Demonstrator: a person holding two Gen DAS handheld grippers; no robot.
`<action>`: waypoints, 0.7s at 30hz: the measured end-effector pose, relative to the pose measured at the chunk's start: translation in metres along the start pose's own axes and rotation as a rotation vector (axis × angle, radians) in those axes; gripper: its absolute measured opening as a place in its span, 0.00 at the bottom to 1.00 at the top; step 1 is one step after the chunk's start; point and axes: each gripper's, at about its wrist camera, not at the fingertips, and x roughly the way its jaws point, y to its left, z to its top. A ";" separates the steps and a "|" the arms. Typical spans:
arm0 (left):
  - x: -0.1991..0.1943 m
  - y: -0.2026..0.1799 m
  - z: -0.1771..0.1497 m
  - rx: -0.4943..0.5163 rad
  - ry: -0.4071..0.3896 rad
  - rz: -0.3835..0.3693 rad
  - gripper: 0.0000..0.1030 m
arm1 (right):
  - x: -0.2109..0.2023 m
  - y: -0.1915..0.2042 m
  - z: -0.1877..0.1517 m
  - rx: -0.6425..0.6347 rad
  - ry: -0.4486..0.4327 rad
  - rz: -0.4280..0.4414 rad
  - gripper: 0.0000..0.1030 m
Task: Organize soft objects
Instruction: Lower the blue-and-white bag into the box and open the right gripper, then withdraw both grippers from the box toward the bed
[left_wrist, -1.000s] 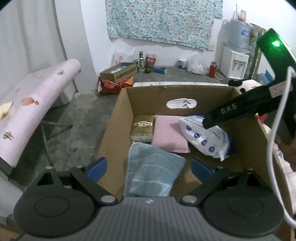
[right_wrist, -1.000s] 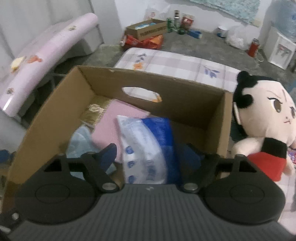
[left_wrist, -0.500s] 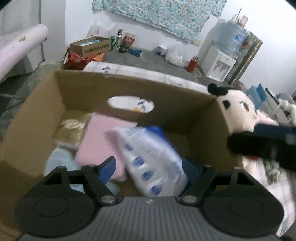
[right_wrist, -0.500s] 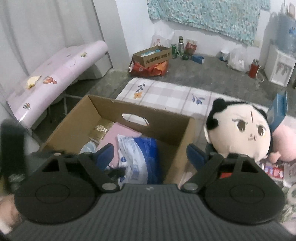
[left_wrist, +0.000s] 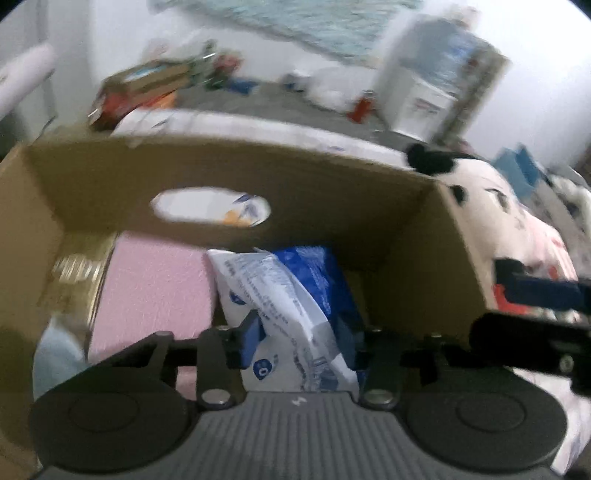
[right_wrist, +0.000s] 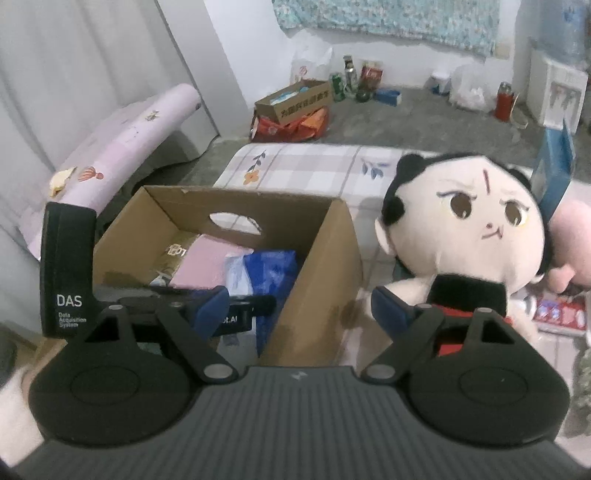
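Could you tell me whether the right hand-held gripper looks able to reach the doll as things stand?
Probably yes: the right hand-held gripper is open, and the doll sits uncovered on the bedding just beyond its right finger, outside the cardboard box.

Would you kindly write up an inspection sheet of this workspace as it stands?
Surface: checked mattress on a grey floor.
Job's things: cardboard box holding a pink cloth, a gold pack and a blue-white pack; doll sits outside, right of the box.
Clutter: small carton, cans, red flask, bags by the wall.
Grippers: left claw closed on the blue-white pack; right claw open, holding nothing.
Cables: nothing seen.
Surroundings: pink mat, wall cloth, water dispenser.
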 end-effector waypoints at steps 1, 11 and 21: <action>0.000 -0.001 0.001 0.056 -0.016 -0.044 0.34 | 0.000 -0.003 -0.001 0.006 -0.002 0.009 0.81; -0.002 -0.022 0.011 0.164 -0.091 0.152 0.72 | 0.004 -0.012 0.001 0.047 -0.018 0.043 0.81; -0.005 -0.018 -0.011 0.043 0.033 0.101 0.14 | -0.018 -0.013 -0.006 0.036 -0.042 0.039 0.81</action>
